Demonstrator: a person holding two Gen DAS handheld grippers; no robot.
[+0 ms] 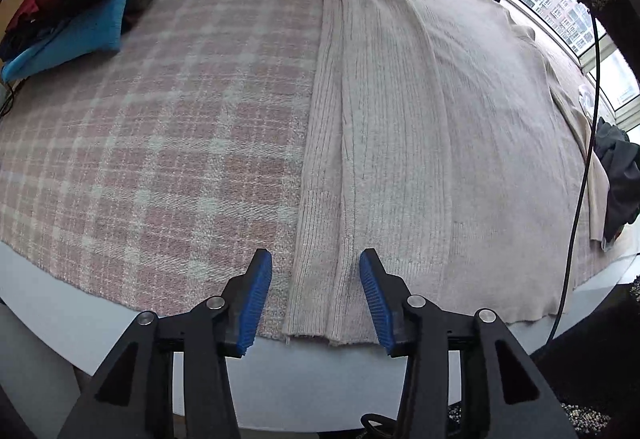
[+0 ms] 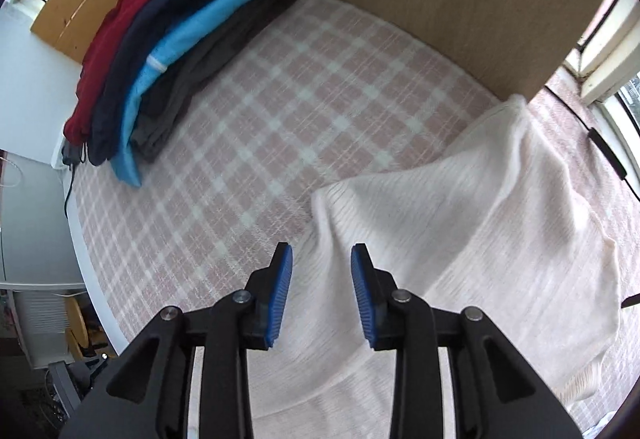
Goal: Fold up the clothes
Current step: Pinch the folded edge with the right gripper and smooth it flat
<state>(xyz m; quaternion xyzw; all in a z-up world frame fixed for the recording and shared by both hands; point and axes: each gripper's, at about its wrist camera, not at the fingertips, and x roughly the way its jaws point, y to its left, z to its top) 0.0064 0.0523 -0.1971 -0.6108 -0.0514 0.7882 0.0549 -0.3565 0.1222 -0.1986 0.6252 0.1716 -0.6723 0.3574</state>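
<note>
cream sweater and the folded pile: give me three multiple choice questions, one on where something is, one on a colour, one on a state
1. Where does the cream sweater lie?
A. flat on the pink plaid cloth
B. on top of the pile
C. on the floor

2. What colour is the top garment of the folded pile?
A. yellow
B. dark red
C. white

3. How does the left gripper stand?
A. clamped on the sweater
C. holding a hanger
B. open above the sweater's hem

Answers: 1 A, the sweater is spread over the plaid; 2 B, red lies uppermost; 3 B, a clear gap shows between its blue pads.
</note>
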